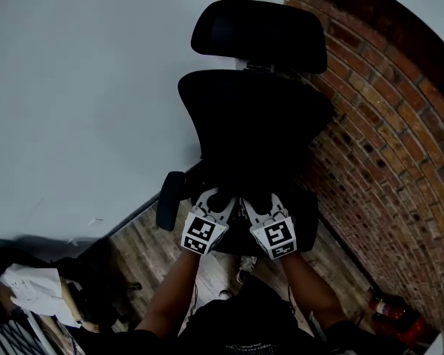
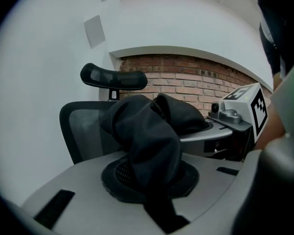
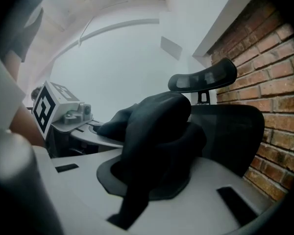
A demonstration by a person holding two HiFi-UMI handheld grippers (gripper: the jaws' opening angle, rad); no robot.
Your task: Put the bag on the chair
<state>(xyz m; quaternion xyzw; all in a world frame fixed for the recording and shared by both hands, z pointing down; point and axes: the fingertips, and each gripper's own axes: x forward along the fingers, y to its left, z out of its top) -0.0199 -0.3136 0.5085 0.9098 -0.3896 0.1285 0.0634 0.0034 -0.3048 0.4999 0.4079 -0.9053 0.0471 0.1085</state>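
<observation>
1. My left fingers (image 1: 207, 203) are nearly closed and pinch a fold of the black bag (image 2: 148, 136). The cloth bunches up over the round pad and hangs down in a strip in front of it.
2. My right fingers (image 1: 274, 208) are closed tighter still, clamped on another fold of the same bag, which bulges above them in the right gripper view.
3. Both sets of fingers sit side by side above the front of the chair (image 1: 255, 117) seat, close together, with the marker cubes facing up at me.
4. The bag hangs between them in front of the chair's backrest, below the headrest (image 1: 260, 34). It is black against the black chair, so I cannot tell whether it touches the seat.
5. In the left gripper view the mesh backrest stands right behind the bag, and my right fingers reach in from the side.
6. The chair's left armrest (image 1: 169, 200) sticks out beside my left fingers.
7. A brick wall (image 1: 385, 161) runs along the chair's right side, a white wall (image 1: 81, 87) stands behind it and to its left, and a wood floor (image 1: 144, 239) lies under it.
</observation>
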